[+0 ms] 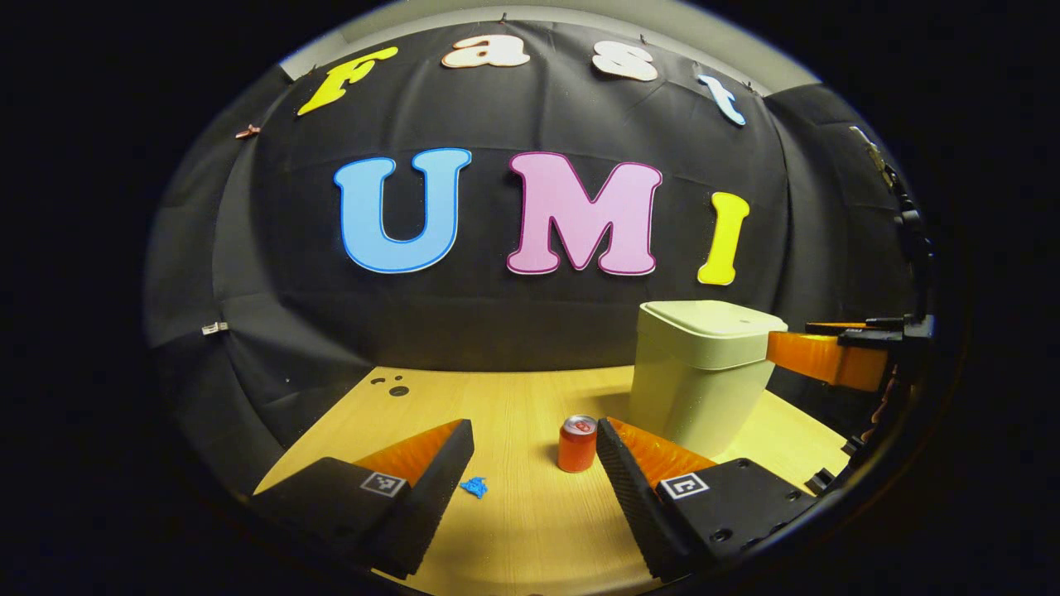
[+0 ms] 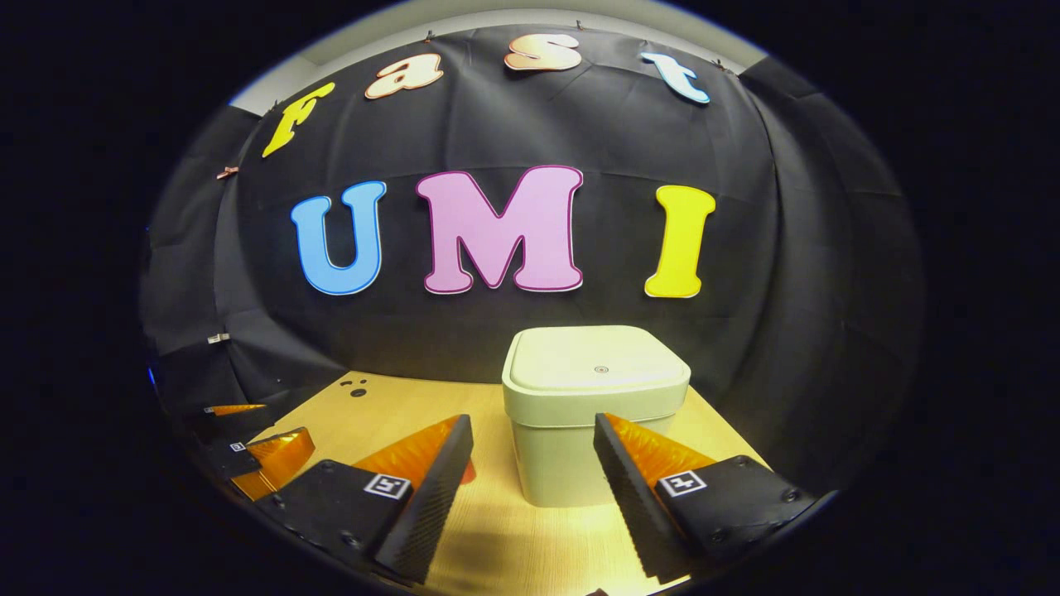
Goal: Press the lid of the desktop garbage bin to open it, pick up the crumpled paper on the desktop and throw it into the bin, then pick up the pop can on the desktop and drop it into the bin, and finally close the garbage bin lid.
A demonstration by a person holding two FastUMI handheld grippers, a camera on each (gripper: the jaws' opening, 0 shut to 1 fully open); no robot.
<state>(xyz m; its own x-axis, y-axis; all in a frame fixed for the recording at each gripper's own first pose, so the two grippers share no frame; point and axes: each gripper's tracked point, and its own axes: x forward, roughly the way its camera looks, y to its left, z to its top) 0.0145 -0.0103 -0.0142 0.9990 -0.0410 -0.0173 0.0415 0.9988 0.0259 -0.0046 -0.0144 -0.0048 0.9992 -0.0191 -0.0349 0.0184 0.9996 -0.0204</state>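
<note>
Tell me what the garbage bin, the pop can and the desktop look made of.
Garbage bin: likely matte plastic, pale cream, with smooth moulded rounded corners. Pop can: probably metal, with a glossy orange-red body and a shiny rimmed top. Desktop: light wood or wood-look laminate, with faint straight grain lines.

Both views are being lit dimly, with warm light being thrown from above onto the wooden table [image 1: 513, 513] while the booth's cloth wall [image 1: 530, 323] is being left dark. Soft shadows are being cast beside the bin [image 2: 592, 414] and the can [image 1: 577, 444]. Straight edges are being bent strongly toward the rims by fisheye distortion. Focus is being held fairly sharp throughout.
</note>
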